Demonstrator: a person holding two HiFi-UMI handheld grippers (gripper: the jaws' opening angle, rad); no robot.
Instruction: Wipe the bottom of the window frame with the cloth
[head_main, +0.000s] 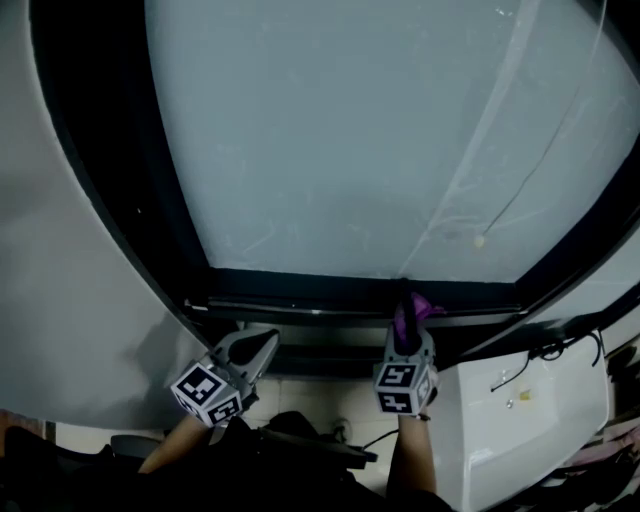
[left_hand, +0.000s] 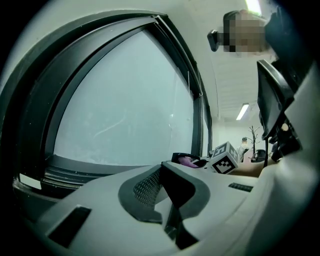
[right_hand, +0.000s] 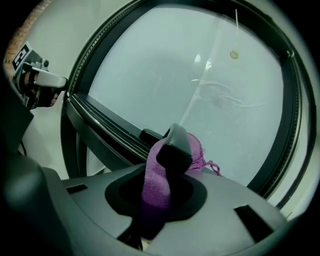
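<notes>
The purple cloth (head_main: 409, 316) is pinched in my right gripper (head_main: 410, 310), which is shut on it and holds it against the dark bottom rail of the window frame (head_main: 300, 298), right of the middle. In the right gripper view the cloth (right_hand: 156, 181) runs up between the jaws, and its end bunches past the tip against the frame (right_hand: 107, 122). My left gripper (head_main: 258, 347) hovers just below the rail's left part with its jaws together and nothing in them. From the left gripper view (left_hand: 162, 176), the cloth (left_hand: 188, 161) shows far along the rail.
Frosted glass (head_main: 370, 130) fills the frame. A thin cord with a bead (head_main: 480, 240) hangs before the pane at the right. A white unit (head_main: 535, 405) with cables stands below right. A grey wall (head_main: 70, 250) lies to the left.
</notes>
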